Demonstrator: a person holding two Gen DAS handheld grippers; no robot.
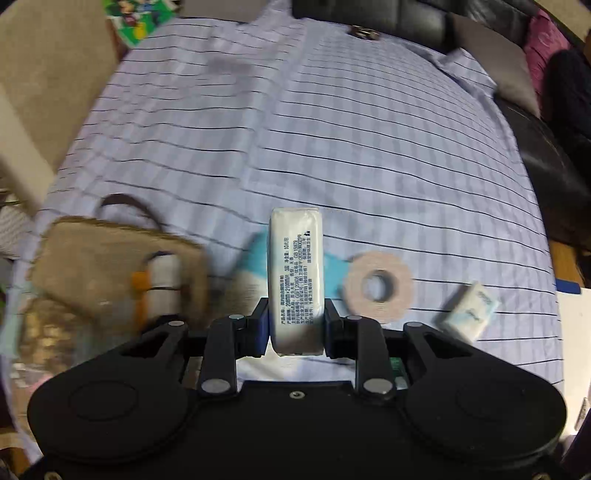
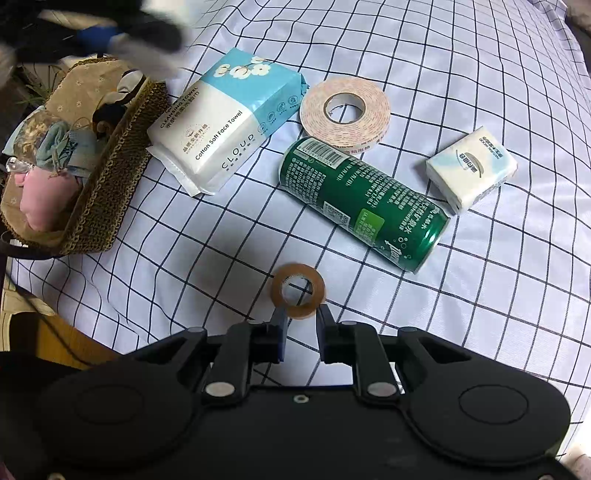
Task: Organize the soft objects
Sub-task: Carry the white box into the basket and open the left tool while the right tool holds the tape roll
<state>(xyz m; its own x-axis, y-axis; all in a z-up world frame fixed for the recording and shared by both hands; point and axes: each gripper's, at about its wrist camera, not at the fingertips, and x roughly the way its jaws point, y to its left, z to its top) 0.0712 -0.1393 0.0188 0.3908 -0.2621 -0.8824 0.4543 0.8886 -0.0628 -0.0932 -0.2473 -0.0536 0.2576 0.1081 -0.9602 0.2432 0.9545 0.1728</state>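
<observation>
My left gripper (image 1: 295,317) is shut on a white tissue pack (image 1: 296,273), held upright above the checked bedsheet, just right of the woven basket (image 1: 110,269). In the right wrist view the basket (image 2: 110,184) holds several soft cloth items. My right gripper (image 2: 299,317) is shut on a small brown tape ring (image 2: 297,290) held above the sheet. A blue-and-white face towel pack (image 2: 225,122), a big foam tape roll (image 2: 345,110), a green can (image 2: 362,203) and a small tissue pack (image 2: 471,170) lie on the sheet. The left gripper shows blurred at the top left (image 2: 110,33).
The foam tape roll (image 1: 376,286) and small tissue pack (image 1: 469,312) also show in the left wrist view. A black sofa (image 1: 546,155) borders the bed on the right, a green picture box (image 1: 138,16) lies at the far left corner, and a wooden edge (image 2: 55,339) sits near left.
</observation>
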